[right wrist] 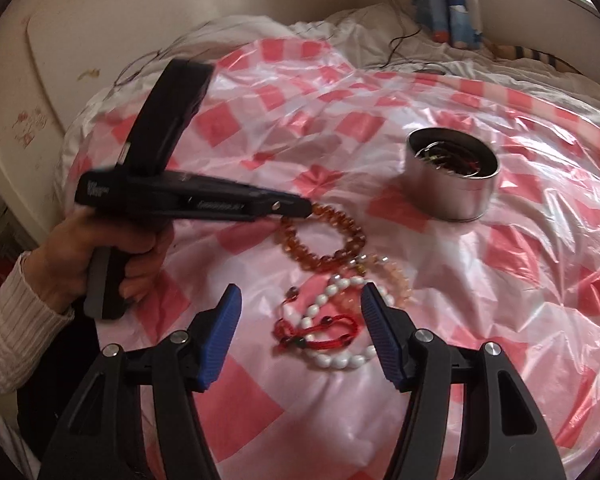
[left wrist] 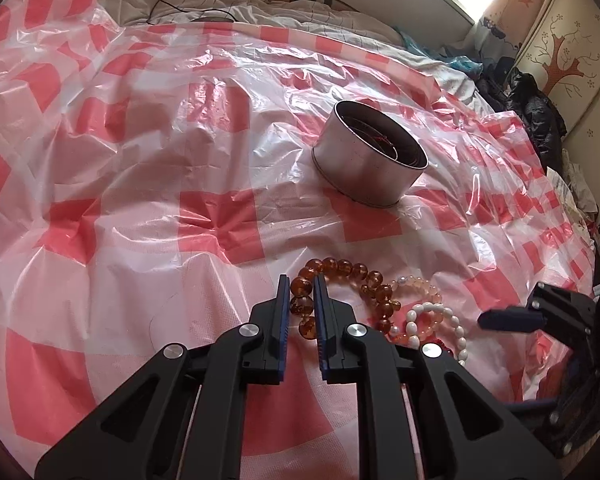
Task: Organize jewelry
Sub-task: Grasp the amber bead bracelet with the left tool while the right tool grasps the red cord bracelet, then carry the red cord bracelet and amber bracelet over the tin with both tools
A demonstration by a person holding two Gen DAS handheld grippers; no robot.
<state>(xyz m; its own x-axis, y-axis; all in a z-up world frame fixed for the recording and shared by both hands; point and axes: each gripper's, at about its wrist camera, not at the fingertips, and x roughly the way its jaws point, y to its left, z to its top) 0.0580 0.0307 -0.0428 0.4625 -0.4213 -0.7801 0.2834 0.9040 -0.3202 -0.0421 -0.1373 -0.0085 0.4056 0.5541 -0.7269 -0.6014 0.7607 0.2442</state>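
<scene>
Between the nearly closed pads of the left gripper [left wrist: 302,280] sits the amber bracelet [left wrist: 364,280], pinched but not yet lifted. Just beside it, the right gripper [right wrist: 300,312] hangs wide over the white bracelet [right wrist: 332,344] and red cord [right wrist: 320,328]. Beyond, the tin [right wrist: 452,176] already holds some pieces; three or four remain.

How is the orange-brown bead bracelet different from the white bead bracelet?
The amber bracelet has round, see-through orange-brown beads; the white bracelet has oval, milky beads you cannot see through. The left gripper is pinching the amber bracelet, while the white bracelet lies loose between the open fingers of the right gripper. A red cord lies tangled over the white bracelet, not the amber one. Both rest on the checked plastic sheet, outside the metal tin.
</scene>
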